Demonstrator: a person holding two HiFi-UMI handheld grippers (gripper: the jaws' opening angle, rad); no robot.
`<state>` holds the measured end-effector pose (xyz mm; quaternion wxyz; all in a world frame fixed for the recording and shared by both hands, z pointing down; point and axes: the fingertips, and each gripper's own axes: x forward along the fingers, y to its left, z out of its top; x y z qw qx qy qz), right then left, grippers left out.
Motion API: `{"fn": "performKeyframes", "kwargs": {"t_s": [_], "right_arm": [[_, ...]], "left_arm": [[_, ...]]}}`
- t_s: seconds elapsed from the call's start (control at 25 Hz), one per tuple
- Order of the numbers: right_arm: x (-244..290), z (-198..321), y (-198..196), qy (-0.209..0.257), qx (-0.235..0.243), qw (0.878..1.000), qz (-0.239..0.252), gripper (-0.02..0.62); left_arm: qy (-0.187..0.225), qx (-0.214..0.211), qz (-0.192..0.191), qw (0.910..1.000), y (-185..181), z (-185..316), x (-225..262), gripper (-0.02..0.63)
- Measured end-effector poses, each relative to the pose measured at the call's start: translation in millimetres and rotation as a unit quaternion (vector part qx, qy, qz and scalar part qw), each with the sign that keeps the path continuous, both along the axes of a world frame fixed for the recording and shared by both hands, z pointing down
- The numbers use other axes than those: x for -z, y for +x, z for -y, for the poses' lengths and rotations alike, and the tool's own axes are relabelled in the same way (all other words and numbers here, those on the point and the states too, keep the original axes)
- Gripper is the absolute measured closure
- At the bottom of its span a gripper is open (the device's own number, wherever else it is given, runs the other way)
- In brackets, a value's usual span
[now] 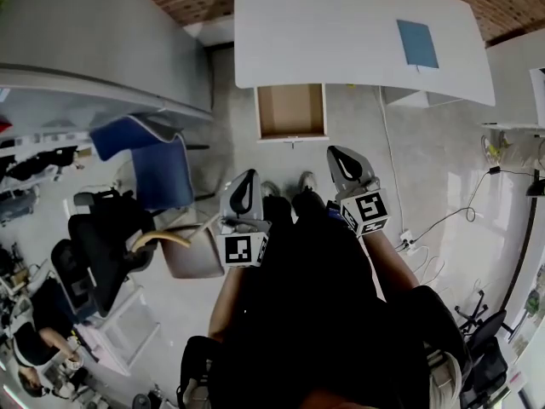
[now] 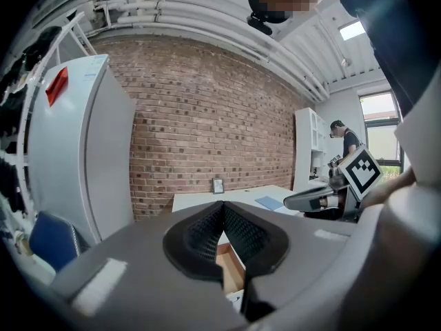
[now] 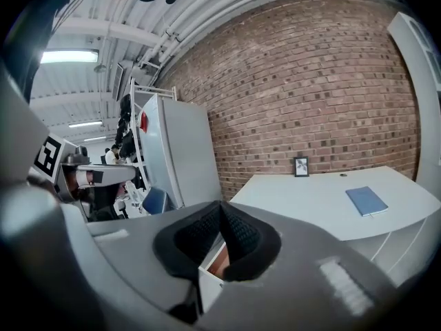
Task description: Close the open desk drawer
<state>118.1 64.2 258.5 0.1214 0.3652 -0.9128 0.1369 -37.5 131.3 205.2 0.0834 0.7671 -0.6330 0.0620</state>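
Observation:
In the head view a white desk [image 1: 341,32] stands against a brick wall, with its drawer [image 1: 291,111] pulled out and showing an empty brown inside. My left gripper [image 1: 245,186] and right gripper [image 1: 344,162] hover side by side short of the drawer front, both shut and holding nothing. In the left gripper view the closed pads [image 2: 224,236] frame a bit of the drawer [image 2: 231,267] below them. The right gripper view shows its closed pads [image 3: 222,243] above the drawer's white corner [image 3: 210,274], with the desk [image 3: 324,202] top beyond.
A blue notebook [image 1: 417,43] lies on the desk. A blue chair [image 1: 162,173], black office chairs [image 1: 102,245] and a small beige table [image 1: 192,250] stand left of me. Cables [image 1: 443,220] trail on the floor at right. A tall white cabinet [image 2: 76,150] stands by the brick wall.

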Motion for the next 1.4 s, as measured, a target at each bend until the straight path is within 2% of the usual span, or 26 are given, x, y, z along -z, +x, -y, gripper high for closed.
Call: {"fn": "performKeyframes", "kwargs": {"t_s": [0.12, 0.24, 0.36, 0.6, 0.72, 0.8, 0.88, 1.04, 1.2, 1.4], "right_arm": [[-8, 13, -2, -0.007, 0.003, 1.000, -0.009, 0.592], [-21, 20, -5, -0.017, 0.012, 1.000, -0.024, 0.592], [-37, 26, -13, -0.024, 0.021, 0.999, -0.043, 0.592], [-79, 38, -25, -0.039, 0.040, 0.994, -0.097, 0.591], [-104, 47, -26, -0.055, 0.044, 0.991, -0.117, 0.589], [-119, 52, -25, -0.067, 0.045, 0.989, -0.127, 0.586], [-133, 56, -24, -0.079, 0.054, 0.986, -0.138, 0.541], [-167, 56, -24, -0.095, 0.087, 0.976, -0.175, 0.525], [-207, 53, -28, -0.104, 0.136, 0.958, -0.228, 0.515], [-257, 42, -26, -0.121, 0.191, 0.929, -0.292, 0.497]], "left_arm": [[0.001, -0.015, 0.006, 0.9999, -2, 15, -4, 0.592], [-0.015, -0.030, 0.002, 0.9995, -5, 28, -13, 0.592], [-0.027, -0.058, 0.018, 0.9978, -10, 43, -28, 0.592], [-0.068, -0.127, 0.046, 0.9885, -15, 67, -78, 0.591], [-0.094, -0.164, 0.062, 0.9799, -15, 75, -107, 0.590], [-0.110, -0.183, 0.079, 0.9737, -14, 80, -124, 0.553], [-0.125, -0.197, 0.095, 0.9677, -14, 83, -140, 0.542], [-0.150, -0.227, 0.127, 0.9537, -13, 82, -175, 0.513], [-0.199, -0.240, 0.148, 0.9386, -18, 76, -224, 0.499], [-0.228, -0.274, 0.178, 0.9173, -18, 71, -271, 0.476]]}}
